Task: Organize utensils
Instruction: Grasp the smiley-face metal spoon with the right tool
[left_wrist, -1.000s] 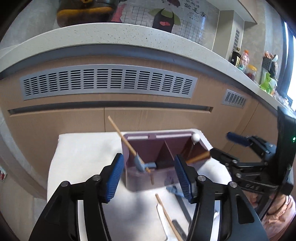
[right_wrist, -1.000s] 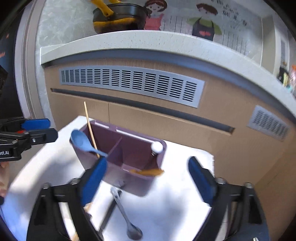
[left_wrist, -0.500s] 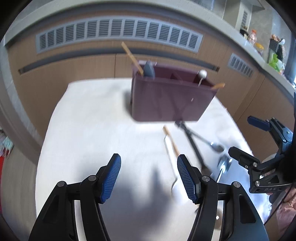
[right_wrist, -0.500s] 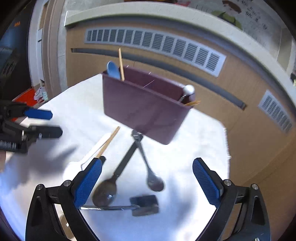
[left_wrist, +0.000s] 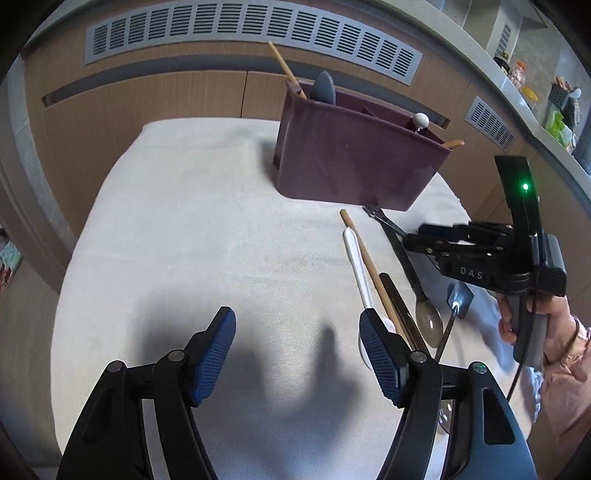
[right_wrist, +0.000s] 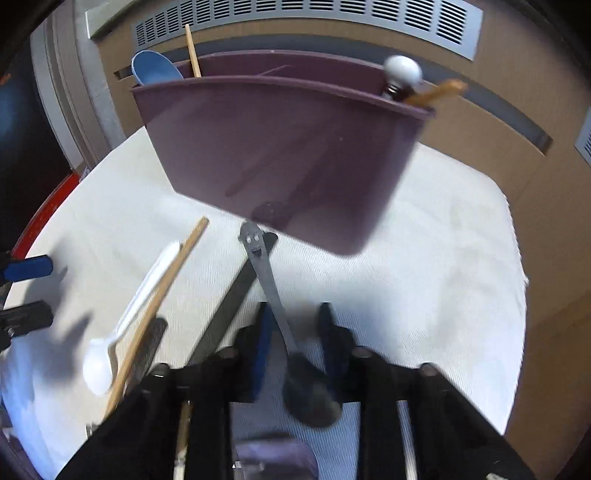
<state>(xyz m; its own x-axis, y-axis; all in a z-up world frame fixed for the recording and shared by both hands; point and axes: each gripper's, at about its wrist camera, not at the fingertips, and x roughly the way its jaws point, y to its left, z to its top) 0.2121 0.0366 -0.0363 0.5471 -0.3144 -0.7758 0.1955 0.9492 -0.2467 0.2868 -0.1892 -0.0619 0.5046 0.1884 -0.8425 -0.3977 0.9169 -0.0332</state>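
two grippers in view. left gripper (left_wrist: 297, 354) wide apart, holding nothing, above the white-clothed bench (left_wrist: 192, 236). right gripper (right_wrist: 295, 343) narrowed around the metal spoon (right_wrist: 275, 295), one finger each side of the handle; contact blurred, cannot tell if it grips. spoon lies on the cloth, handle end just near of the purple utensil holder (right_wrist: 280, 147). white spoon (right_wrist: 129, 310) and wooden chopstick (right_wrist: 159, 291) lie side by side to the left.

One caddy (left_wrist: 354, 162), two chopsticks (left_wrist: 373, 273).
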